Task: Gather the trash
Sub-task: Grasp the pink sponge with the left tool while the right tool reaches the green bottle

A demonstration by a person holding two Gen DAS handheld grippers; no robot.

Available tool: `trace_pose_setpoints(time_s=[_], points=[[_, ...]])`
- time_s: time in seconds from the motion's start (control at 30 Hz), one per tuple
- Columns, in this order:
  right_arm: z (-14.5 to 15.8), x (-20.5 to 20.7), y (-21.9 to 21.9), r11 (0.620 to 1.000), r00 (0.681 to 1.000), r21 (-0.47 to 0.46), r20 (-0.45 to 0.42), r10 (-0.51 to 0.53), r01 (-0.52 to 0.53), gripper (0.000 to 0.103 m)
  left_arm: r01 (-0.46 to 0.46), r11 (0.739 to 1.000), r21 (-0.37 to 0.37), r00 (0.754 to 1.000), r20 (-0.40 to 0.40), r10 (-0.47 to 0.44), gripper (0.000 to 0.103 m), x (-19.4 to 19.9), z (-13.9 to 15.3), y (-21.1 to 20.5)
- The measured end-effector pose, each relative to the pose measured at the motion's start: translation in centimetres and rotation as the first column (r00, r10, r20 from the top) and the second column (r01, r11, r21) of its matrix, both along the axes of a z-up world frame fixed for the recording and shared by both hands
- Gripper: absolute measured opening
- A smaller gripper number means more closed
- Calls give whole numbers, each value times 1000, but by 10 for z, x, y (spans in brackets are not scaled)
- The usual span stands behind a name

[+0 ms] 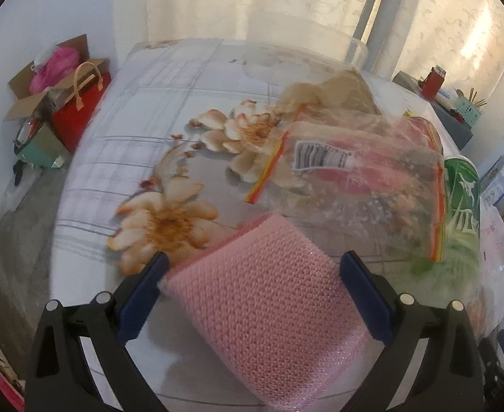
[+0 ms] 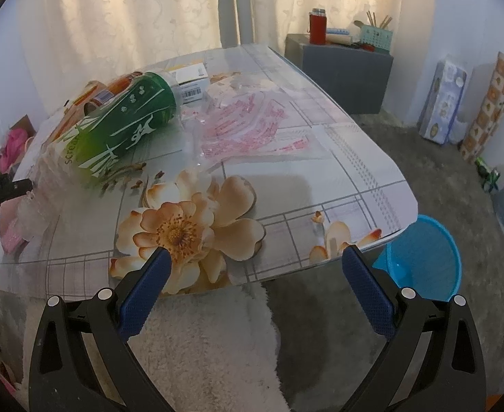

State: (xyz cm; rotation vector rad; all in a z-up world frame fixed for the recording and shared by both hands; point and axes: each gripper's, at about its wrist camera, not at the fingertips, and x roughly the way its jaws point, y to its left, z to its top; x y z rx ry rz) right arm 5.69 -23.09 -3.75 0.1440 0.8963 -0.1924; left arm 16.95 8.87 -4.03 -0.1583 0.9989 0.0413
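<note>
Fingers of the left hand-held gripper (image 1: 252, 269) stand spread wide, released, with a pink bubble-wrap pouch (image 1: 265, 312) lying between them on the counter (image 1: 121, 144); whether either pad touches the pouch cannot be told. Just beyond the pouch lies a clear zip bag (image 1: 355, 185) with a barcode label and red-yellow seal strips, its near edge overlapping the pouch's far end. To the right of the bag a green paper cup (image 1: 463, 199) lies on its side.

The right hand-held gripper (image 2: 253, 267) is also released, jaws wide apart with nothing between them, hanging over the counter's near edge above a fluffy white rug (image 2: 210, 350). The green cup rests tipped over at the left, and past it are a white box (image 2: 192, 80) with a barcode and orange packets (image 2: 94, 94). Clear wrappers with pink print (image 2: 248, 123) lie spread beside the cup. A blue bin (image 2: 423, 257) stands on the floor by the counter's right corner.
</note>
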Motion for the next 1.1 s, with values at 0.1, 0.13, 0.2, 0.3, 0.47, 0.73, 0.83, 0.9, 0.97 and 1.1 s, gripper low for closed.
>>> trace_pose_setpoints(time_s=[0.1, 0.13, 0.2, 0.3, 0.47, 0.73, 0.83, 0.9, 0.97, 1.1], points=[[1, 0, 0, 1000, 1000, -4, -5, 0, 0, 95, -65, 996, -62, 998, 0, 65, 97, 0, 8, 15], [0, 1, 1, 1000, 1000, -5, -6, 1, -1, 95, -83, 992, -91, 996, 3, 84, 97, 0, 10, 17], [2, -2, 5, 1000, 1000, -5, -5, 5, -5, 95, -106, 985, -135, 994, -6, 106, 97, 0, 10, 16], [9, -6, 9, 1000, 1000, -18, 7, 13, -13, 95, -98, 990, -106, 995, -7, 98, 97, 3, 7, 5], [17, -14, 15, 999, 1000, -48, 20, 12, -11, 95, -61, 994, 89, 998, 12, 60, 97, -4, -3, -10], [20, -15, 27, 997, 1000, -72, 10, 25, -24, 95, 46, 995, 93, 997, 53, -51, 97, -29, 4, 7], [25, -13, 35, 995, 999, -86, 21, 41, -40, 95, 15, 1000, 18, 999, 44, -16, 97, -38, 9, 25], [26, -11, 40, 995, 998, -90, 21, 53, -51, 95, -11, 1000, -29, 999, 35, 12, 97, -46, 10, 35], [27, -9, 47, 993, 997, -93, 19, 68, -66, 95, -40, 997, -65, 999, 24, 42, 97, -54, 10, 45], [28, -6, 59, 990, 995, -103, 18, 101, -98, 95, -62, 987, -150, 998, -13, 61, 97, -67, 7, 57]])
